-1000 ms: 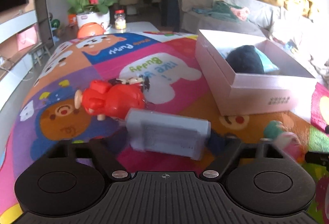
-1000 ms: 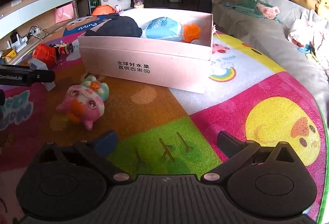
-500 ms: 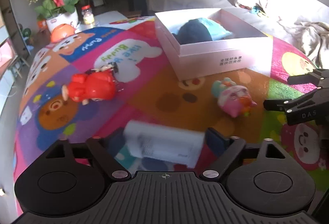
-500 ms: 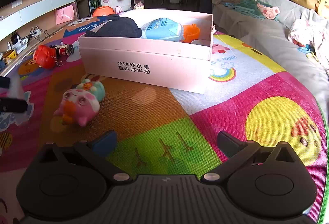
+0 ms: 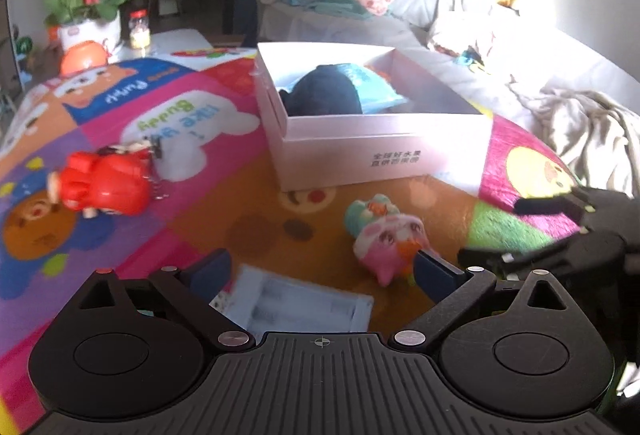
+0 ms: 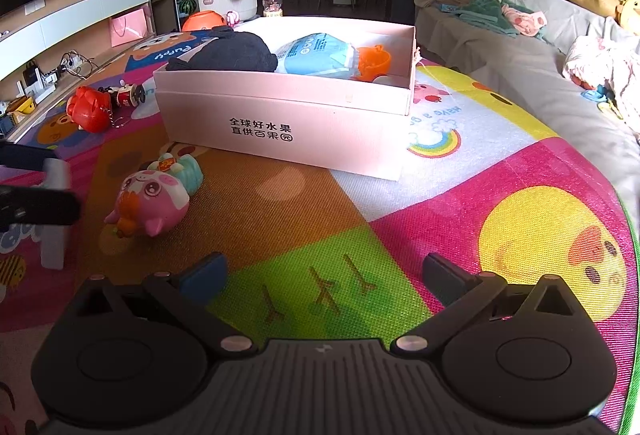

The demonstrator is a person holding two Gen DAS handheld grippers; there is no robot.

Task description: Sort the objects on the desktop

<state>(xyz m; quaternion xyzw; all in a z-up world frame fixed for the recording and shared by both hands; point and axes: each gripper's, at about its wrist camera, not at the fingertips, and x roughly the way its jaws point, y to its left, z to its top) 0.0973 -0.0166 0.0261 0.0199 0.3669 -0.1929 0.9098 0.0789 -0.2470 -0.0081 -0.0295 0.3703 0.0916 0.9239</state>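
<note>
The left gripper (image 5: pixel 320 271) stands wide, its jaws having just been opening, and the grey case (image 5: pixel 298 305) lies between them but loose — neither pad presses on it. In the left wrist view the case sits low and close under the fingers, its long axis running roughly crosswise, from one finger toward the other; from the right wrist view it shows at the far left edge (image 6: pixel 56 211), half behind the left gripper's dark fingers. The pink box (image 5: pixel 372 151), already holding a dark bundle and a blue packet, lies ahead and a little right of the left gripper, with the pink toy (image 5: pixel 386 235) between them.

The right gripper (image 6: pixel 320 271) is also open and empty — over bare mat, nearer the box's front wall but well apart from the case. The left hand is plainly the nearer one for the case.
</note>
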